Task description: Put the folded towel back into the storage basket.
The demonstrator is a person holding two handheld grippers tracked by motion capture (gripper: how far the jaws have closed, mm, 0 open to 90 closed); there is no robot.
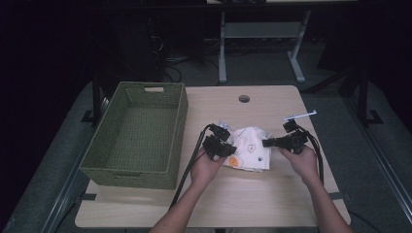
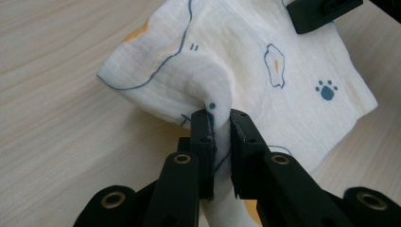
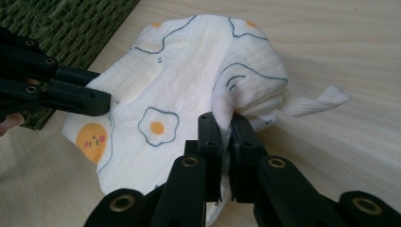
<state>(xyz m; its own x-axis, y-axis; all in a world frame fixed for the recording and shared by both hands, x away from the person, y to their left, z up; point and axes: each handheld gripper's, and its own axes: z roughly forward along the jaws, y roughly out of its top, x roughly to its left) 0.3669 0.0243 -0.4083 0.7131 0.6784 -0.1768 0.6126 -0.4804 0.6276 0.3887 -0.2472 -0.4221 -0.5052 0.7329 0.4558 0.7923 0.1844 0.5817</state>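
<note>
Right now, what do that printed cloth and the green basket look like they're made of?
Cloth: soft crinkled cotton-like gauze, matte, judging by its fine ribbed weave and limp folds. Basket: woven fibre, maybe paper rope or seagrass, matte green, with a visible plaited texture.

High view dim, dark surroundings; both gripper views bright, evenly lit, sharp.
</note>
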